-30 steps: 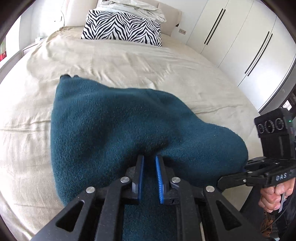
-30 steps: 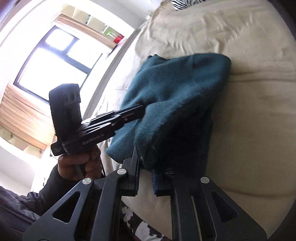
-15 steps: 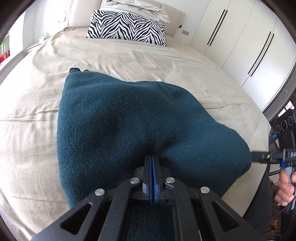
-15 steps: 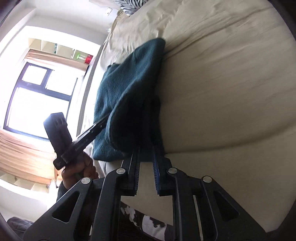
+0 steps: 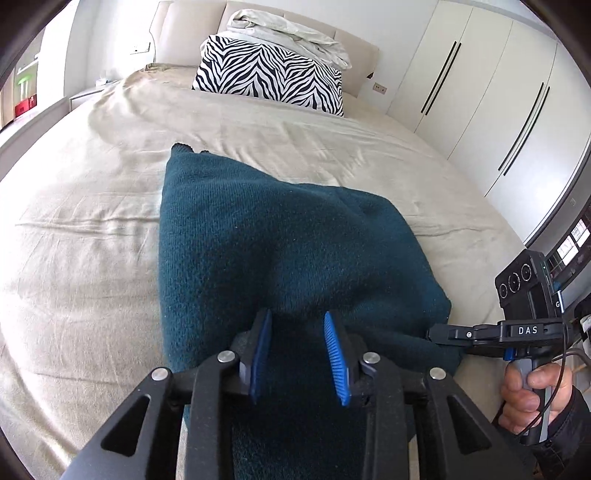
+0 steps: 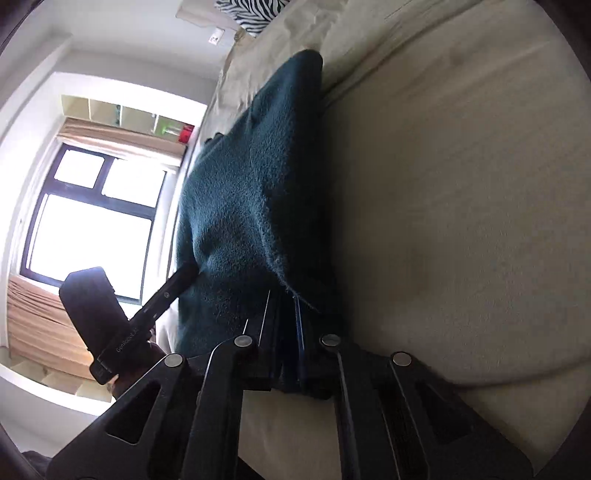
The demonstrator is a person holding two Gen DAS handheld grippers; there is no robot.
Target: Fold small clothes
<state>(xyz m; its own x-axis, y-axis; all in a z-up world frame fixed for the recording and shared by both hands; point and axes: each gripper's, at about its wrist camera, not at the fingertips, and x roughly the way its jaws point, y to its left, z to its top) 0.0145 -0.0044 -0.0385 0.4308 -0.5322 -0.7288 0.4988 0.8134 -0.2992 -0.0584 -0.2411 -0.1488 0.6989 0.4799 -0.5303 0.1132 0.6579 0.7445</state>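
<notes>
Left wrist: left tool (image 5: 298, 332) just opening over teal garment (image 5: 280, 251); right tool (image 6: 282, 295) clamped on garment.

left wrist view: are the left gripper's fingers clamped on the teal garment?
No: the left gripper has just been opening; its blue fingers stand apart over the teal garment.

- A bed (image 5: 92, 280) covered in a creased beige sheet is carrying everything.
- A dark teal knitted garment (image 5: 280, 251) is lying folded on the sheet, reaching from the near edge toward the middle of the bed; its near end is hanging over the edge.
- A zebra-striped pillow (image 5: 269, 75) is sitting at the head of the bed, leaning against the headboard.
- A crumpled white duvet (image 5: 291, 35) is resting on top of that pillow.
</notes>
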